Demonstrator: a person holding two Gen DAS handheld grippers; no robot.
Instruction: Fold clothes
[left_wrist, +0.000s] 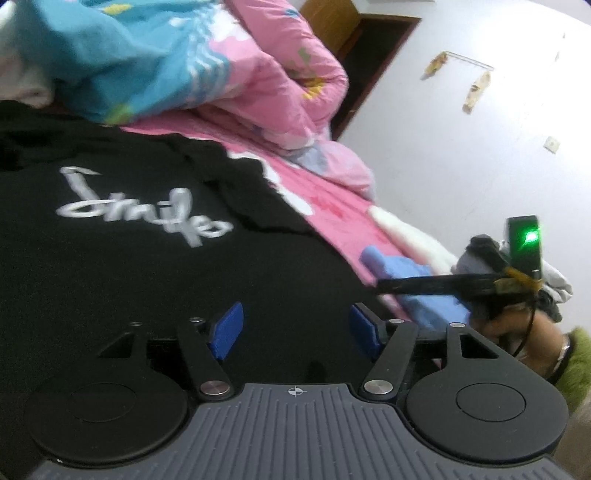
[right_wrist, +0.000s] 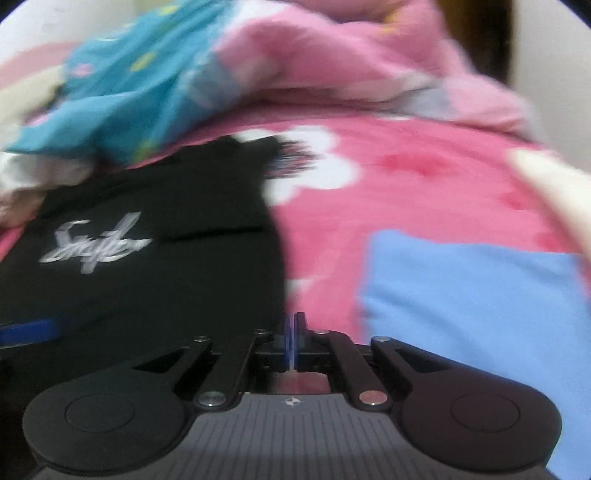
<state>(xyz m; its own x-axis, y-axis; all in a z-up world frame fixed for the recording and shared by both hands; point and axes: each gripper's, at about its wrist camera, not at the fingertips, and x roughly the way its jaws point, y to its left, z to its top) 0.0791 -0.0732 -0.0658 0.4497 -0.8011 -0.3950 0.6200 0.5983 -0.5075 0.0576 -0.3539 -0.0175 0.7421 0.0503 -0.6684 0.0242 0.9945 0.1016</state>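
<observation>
Left claw (left_wrist: 295, 328): its 2 blue pads stand apart, with nothing between them, poised low over the near part of the black garment (left_wrist: 129, 258). Right claw (right_wrist: 293, 339): pads pressed together; whether a thin layer of cloth is pinched between them cannot be told, as the view is blurred. It sits at the garment's right edge, above the pink bedsheet (right_wrist: 424, 177).

The black garment lies spread on the bed, its white script print (left_wrist: 140, 206) facing up, with creases near its far right corner. Whether this is a spread before folding or a partly folded state cannot be judged.

Risk: a grasp by the left claw on the flat middle could take 1 layer only, or drag sheet with cloth, causing a skewed fold.

Surroundings: a folded light-blue cloth (right_wrist: 480, 314) lies just right of the garment and could be swept aside. A heaped blue and pink quilt (left_wrist: 184, 62) crowds the far edge, limiting room.
</observation>
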